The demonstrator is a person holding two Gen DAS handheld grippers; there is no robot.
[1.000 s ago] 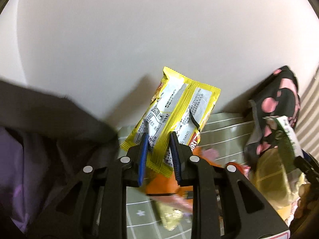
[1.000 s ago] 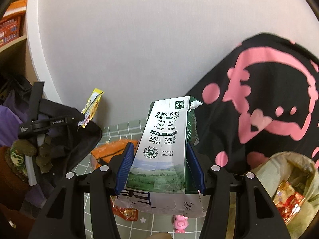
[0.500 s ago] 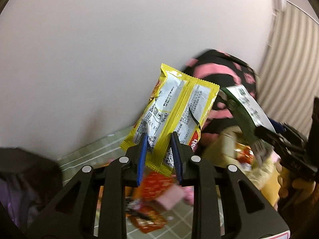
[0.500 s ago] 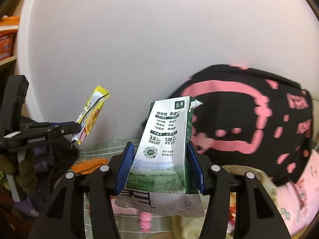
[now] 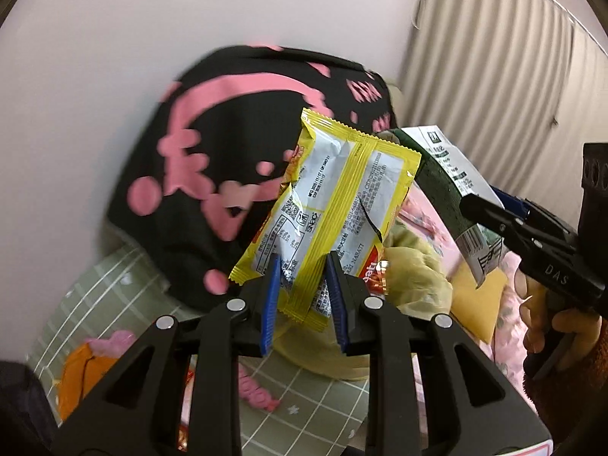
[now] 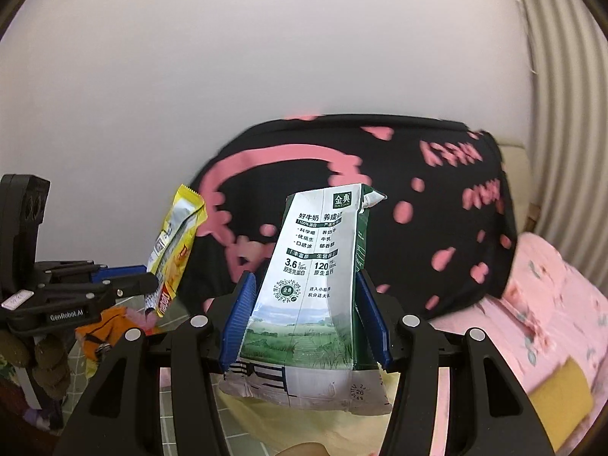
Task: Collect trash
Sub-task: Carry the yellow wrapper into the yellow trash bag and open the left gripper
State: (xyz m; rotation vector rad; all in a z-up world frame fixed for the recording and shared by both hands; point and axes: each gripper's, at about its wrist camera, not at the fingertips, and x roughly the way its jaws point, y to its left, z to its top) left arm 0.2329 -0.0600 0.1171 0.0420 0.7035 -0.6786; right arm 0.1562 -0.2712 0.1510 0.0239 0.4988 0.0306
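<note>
Left gripper (image 5: 304, 296) clamped narrow on yellow snack wrapper (image 5: 334, 209); blue pads pinching its lower edge, rest of wrapper sticking up and tilted right. Small tear visible in the wrapper's right half. Right gripper (image 6: 304, 323) clamped on flattened milk carton (image 6: 315, 292), pads pressed on both sides, carton upright, crumpled base hanging below the pads. Both items held in the air, clear of the surface.

Seen from left wrist: right gripper (image 5: 532, 228) at the right edge with the carton (image 5: 448, 190) angled up-left, close beside the wrapper, contact between them not clear. Hand (image 5: 547, 323) below it at the frame's right edge.

Seen from right wrist: left gripper (image 6: 125, 285) at the left edge, wrapper (image 6: 174, 250) edge-on.

Surface: green sheet with white grid lines (image 5: 114, 285), bed-like. On it, an orange wrapper (image 5: 79, 372) near the lower left, pink wrapper (image 5: 254, 391) just under the left gripper. Pale yellow bag (image 5: 418, 277) directly below both grippers, red packaging showing inside. Black cushion with pink print (image 6: 418, 197) propped against the wall, blurred. Pink floral bedding (image 6: 551, 304) to the right, with a yellow pad (image 6: 562, 391) lying on it.

Room: plain white wall (image 6: 266, 57) behind, ribbed pale curtain (image 5: 494, 76) at right.
</note>
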